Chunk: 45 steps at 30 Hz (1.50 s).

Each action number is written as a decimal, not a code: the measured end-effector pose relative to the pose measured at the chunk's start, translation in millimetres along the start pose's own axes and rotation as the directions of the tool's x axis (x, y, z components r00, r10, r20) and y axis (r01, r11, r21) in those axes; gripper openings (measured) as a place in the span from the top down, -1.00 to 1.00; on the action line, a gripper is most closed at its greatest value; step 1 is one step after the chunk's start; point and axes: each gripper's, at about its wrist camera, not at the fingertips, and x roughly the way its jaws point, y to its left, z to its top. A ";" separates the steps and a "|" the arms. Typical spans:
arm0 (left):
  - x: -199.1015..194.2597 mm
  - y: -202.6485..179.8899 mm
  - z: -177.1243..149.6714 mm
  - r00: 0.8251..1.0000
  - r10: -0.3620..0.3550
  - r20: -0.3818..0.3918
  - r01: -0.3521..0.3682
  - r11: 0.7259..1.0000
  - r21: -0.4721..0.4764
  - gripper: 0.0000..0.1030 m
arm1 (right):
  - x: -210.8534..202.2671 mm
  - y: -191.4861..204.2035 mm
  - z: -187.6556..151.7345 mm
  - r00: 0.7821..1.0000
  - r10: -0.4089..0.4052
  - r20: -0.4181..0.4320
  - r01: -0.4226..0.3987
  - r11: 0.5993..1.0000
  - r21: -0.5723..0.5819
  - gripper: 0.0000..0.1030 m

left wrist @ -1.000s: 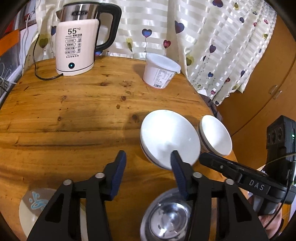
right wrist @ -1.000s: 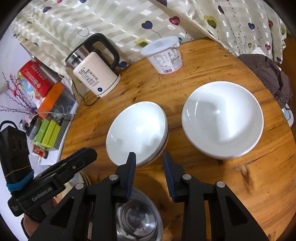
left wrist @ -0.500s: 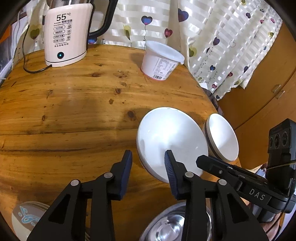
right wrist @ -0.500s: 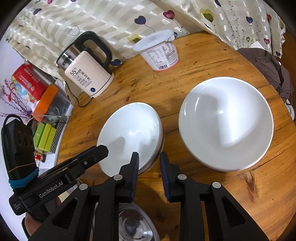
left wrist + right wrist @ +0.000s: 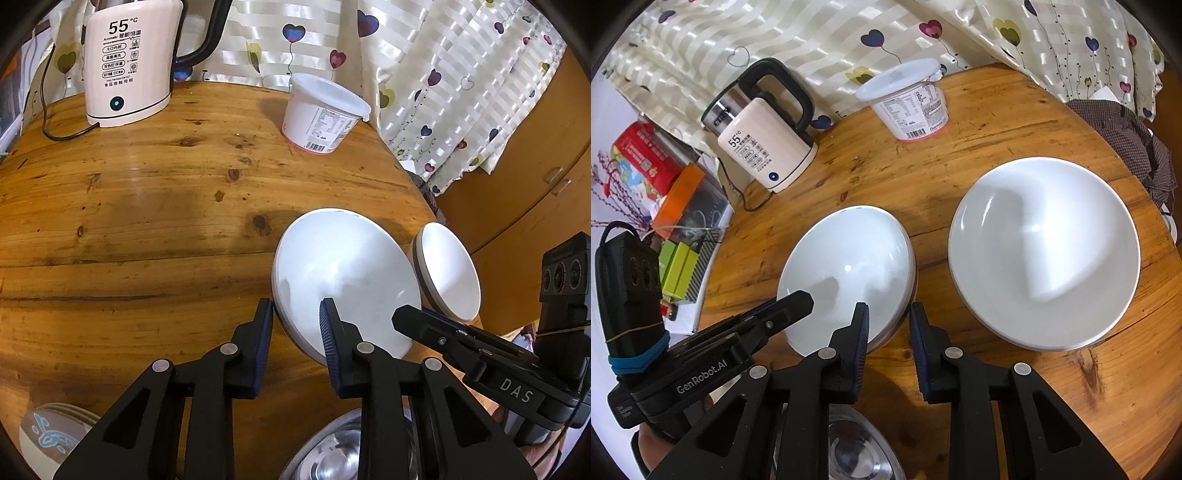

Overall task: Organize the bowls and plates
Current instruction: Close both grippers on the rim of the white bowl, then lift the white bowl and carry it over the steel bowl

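left hand-held gripper (image 5: 295,312), lower centre of the left wrist view: released, its two fingers straddling the near rim of the left white bowl (image 5: 343,284), which sits on the round wooden tabletop (image 5: 147,221) at centre right. right hand-held gripper (image 5: 888,315), lower centre of the right wrist view: released, fingers astride the same bowl's right edge, with the larger white bowl (image 5: 1045,251) just beside it at right. kettle (image 5: 764,147) and lidded tub (image 5: 908,107) stand at upper frame; a steel bowl (image 5: 857,450) lies at bottom.

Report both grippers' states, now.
Left gripper: open, straddling the near rim of the white bowl.
Right gripper: open, straddling the same bowl's rim, holding nothing.
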 end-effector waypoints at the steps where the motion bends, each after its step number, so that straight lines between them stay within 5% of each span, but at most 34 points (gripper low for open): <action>1: -1.0 -0.1 0.0 1.000 0.001 0.003 -0.001 1.000 0.001 0.47 | 0.1 0.5 0.2 1.000 -0.001 0.002 0.001 1.000 -0.003 0.57; 21: -48.6 -12.2 -16.0 0.998 0.003 0.067 -0.003 1.000 0.002 0.47 | -39.9 28.5 -7.3 0.999 0.010 0.051 -0.006 0.998 -0.064 0.57; 45: -96.5 -22.4 -78.3 0.996 0.017 0.093 -0.017 1.000 -0.005 0.47 | -81.6 54.3 -70.8 0.999 0.012 0.037 -0.008 0.993 -0.121 0.57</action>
